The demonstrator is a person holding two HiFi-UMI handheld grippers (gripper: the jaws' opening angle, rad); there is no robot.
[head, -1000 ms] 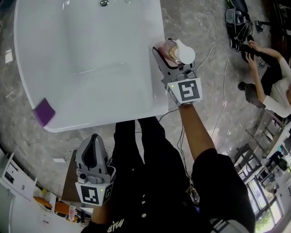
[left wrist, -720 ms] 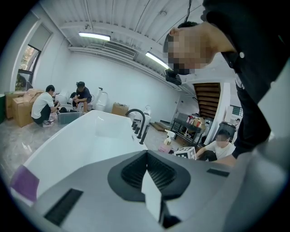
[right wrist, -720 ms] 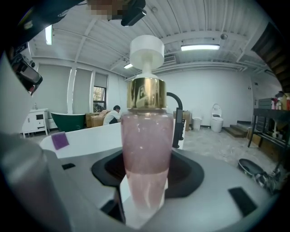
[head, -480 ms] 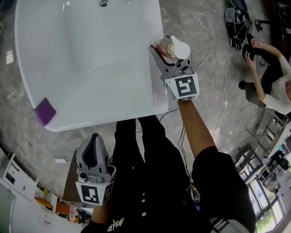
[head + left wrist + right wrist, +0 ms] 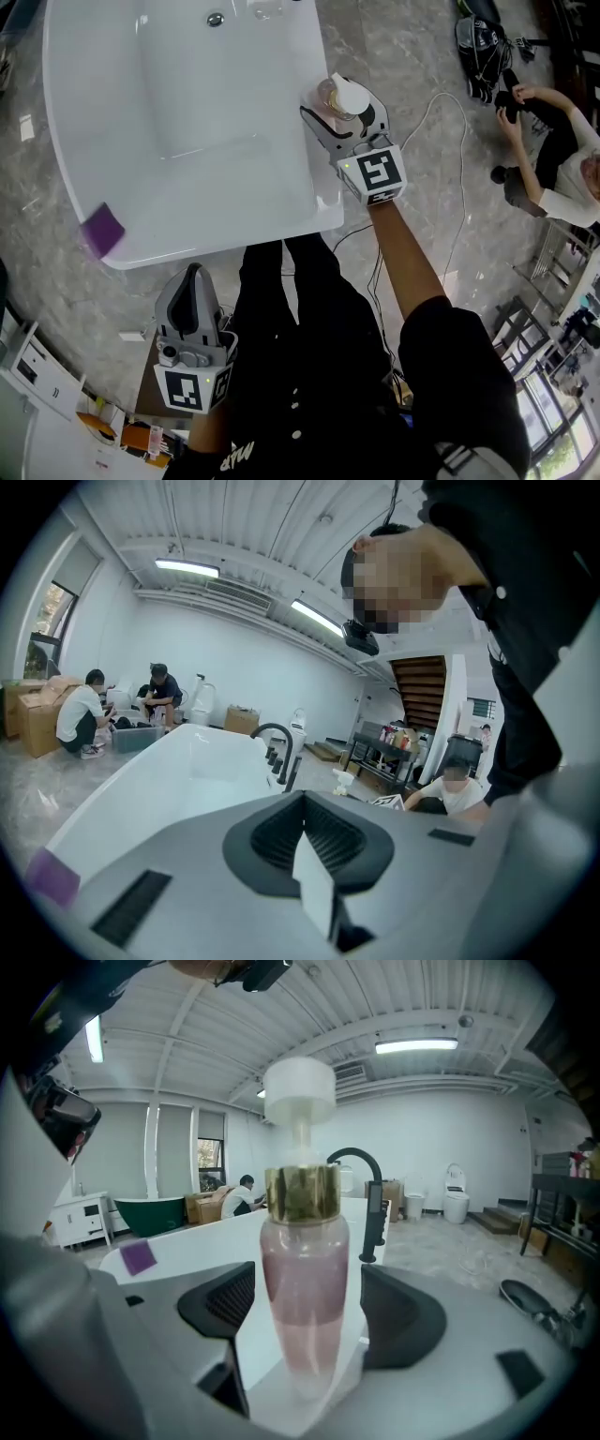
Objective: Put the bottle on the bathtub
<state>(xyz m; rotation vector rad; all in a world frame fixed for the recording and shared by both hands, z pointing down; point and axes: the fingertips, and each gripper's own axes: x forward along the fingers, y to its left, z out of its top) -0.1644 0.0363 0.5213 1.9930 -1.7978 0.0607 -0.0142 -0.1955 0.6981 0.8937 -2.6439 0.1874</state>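
The clear pump bottle of pink liquid, with gold collar and white pump head (image 5: 302,1269), stands upright on the flat rim of the white bathtub (image 5: 323,192), on the side nearest the person's right arm. It sits squarely between the jaws of the right hand-held gripper (image 5: 343,112), which have just been opening; a gap shows on each side and neither pad presses it. Its long axis is vertical, across the gripper's line of reach, so a straight pull back should clear it (sideways drift could tip it). The left hand-held gripper (image 5: 194,281), jaws together on nothing, hangs well apart.
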